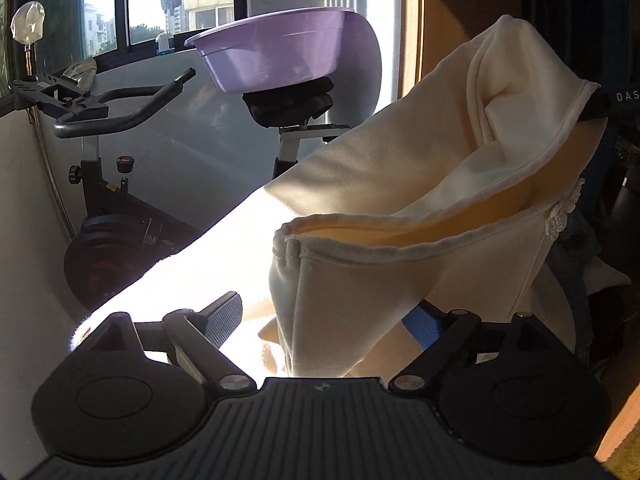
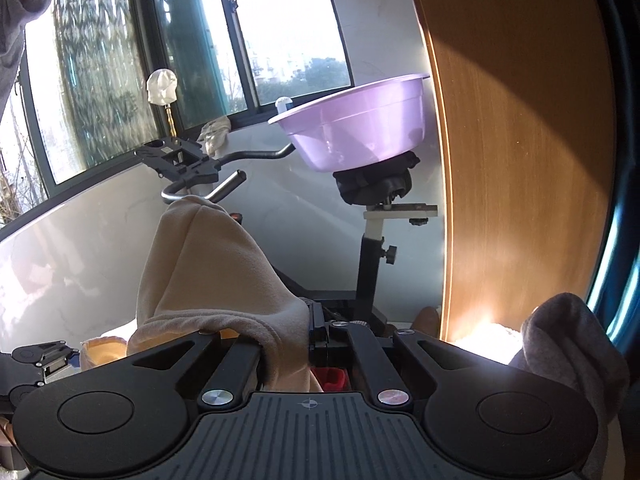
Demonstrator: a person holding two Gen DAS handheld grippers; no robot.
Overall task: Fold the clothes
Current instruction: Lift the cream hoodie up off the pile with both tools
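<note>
Left gripper (image 1: 326, 316): fingers are standing wide apart, the cream garment (image 1: 400, 184) hanging between them; its right finger is mostly hiding behind the fabric.
Right gripper (image 2: 310, 326): jaws are pinching shut on the cream garment, cloth bunching up over the left finger.
Garment's lower part: it is dropping out of sight below.
Background: purple basin (image 2: 360, 124) is sitting on the exercise bike (image 1: 120, 184) saddle.
Grey cloth (image 2: 568, 344): cut off at the edge.
</note>
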